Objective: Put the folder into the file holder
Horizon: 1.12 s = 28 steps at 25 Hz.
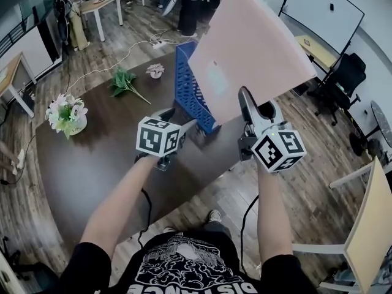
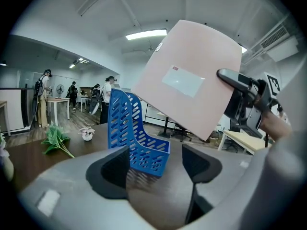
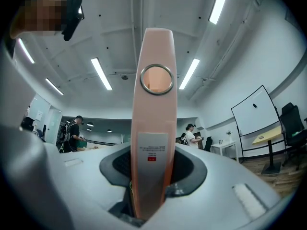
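With the right gripper [image 3: 152, 169] jaws clenched on the pink folder [image 1: 251, 48], lower it edge-first into the blue file holder [image 1: 190, 84] at its eight o'clock; the left gripper [image 2: 156, 164] jaws stand apart, empty.

Head view looking steeply down
Left gripper view is sharing the file holder [image 2: 139, 143] from nearby; right gripper view is facing ceilingward.

Count on inspection: one pink folder [image 1: 251, 48], one blue file holder [image 1: 191, 94], one dark table [image 1: 92, 164], one flower bouquet [image 1: 66, 114], one leafy sprig [image 1: 124, 82], one small pot [image 1: 155, 71], two grippers: left gripper [image 1: 180, 121], right gripper [image 1: 248, 103].
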Available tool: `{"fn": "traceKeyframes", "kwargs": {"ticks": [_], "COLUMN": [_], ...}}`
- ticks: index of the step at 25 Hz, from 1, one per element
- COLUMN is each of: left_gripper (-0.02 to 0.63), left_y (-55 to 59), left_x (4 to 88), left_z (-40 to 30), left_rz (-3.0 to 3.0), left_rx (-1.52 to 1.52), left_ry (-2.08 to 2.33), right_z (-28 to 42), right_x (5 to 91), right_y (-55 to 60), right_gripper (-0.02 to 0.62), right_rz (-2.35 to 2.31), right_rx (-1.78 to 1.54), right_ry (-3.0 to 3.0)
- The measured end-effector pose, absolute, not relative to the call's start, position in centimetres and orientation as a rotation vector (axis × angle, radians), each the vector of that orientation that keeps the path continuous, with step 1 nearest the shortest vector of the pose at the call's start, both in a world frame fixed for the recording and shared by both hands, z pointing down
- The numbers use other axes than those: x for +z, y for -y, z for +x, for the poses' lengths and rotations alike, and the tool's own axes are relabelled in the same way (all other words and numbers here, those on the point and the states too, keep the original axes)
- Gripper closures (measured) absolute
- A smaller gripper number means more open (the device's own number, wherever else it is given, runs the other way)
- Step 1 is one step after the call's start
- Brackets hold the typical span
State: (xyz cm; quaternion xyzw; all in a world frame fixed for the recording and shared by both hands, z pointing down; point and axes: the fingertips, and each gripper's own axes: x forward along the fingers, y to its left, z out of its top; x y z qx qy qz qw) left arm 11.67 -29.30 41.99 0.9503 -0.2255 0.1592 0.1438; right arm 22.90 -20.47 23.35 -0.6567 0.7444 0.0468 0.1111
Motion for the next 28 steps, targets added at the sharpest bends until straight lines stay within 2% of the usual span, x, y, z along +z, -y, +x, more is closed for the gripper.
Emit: {"fn": "traceKeyframes", "kwargs": {"ticks": [14,28], "left_gripper": [0.262,0.262], "left_y": [32.1,35.0], "left_x": [42.2,43.0], "left_z": [13.9,13.9], "left_rz": [2.689,2.62], "left_rx": [0.453,0.474], "left_ry": [0.801,0.957], "right_z": [26.4,26.8], "right_x": [25.5,29.6], "right_y": [25.3,31.8], "right_gripper": [0.446,0.446], "right_rz": [-1.905,-1.864], "right_rx": [0.115,0.088], "right_ry": [-2.292,-2.438]}}
